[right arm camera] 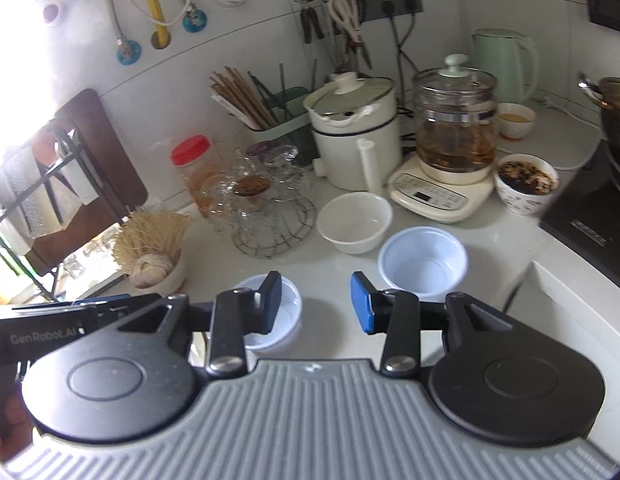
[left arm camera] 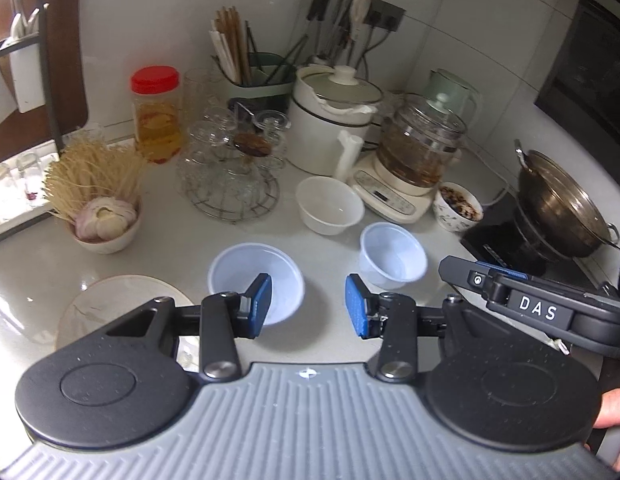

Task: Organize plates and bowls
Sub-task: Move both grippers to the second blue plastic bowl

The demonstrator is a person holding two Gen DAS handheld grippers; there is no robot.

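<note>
While both tools hover empty, jaws half apart, the left tool (left arm camera: 307, 306) has the wide bowl (left arm camera: 255, 276) just beyond its left pad; the right tool (right arm camera: 316, 303) sits nearer the cup (right arm camera: 422, 260), far-right on the surface (left arm camera: 169, 240).

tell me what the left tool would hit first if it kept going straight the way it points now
Most likely the bare countertop between the two translucent plastic bowls: the left tool is open, empty and angled down at that gap. The nearer bowl sits just left of the line, and depth is hard to judge.
</note>
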